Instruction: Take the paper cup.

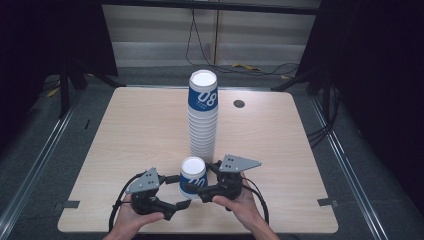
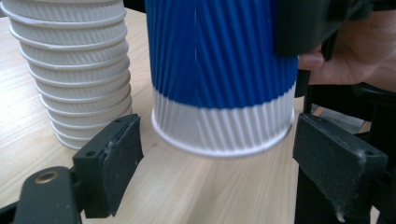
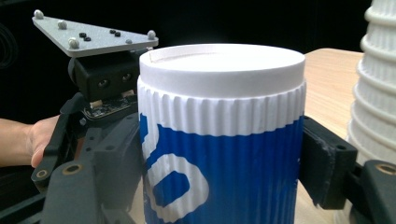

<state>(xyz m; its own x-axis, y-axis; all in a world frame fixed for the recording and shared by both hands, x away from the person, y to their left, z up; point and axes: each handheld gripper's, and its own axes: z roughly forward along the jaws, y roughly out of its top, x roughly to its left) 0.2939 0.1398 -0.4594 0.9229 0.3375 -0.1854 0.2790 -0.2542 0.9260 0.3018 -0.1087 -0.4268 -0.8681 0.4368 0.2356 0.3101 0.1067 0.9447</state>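
My right claw [image 1: 196,191] grips the blue-and-white cup [image 1: 193,177] by its sides; my left claw [image 1: 178,196] stands open around its base without touching. I should lower it squarely onto the surface [image 1: 130,130], just in front of the cup stack [image 1: 203,117]. Both hands sit low, claws pointing inward.

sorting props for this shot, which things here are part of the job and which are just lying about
In the job: single blue-and-white cup, held by the right gripper; tall cup stack; left gripper, open.
Lying about: cables, yellow scrap on the floor.
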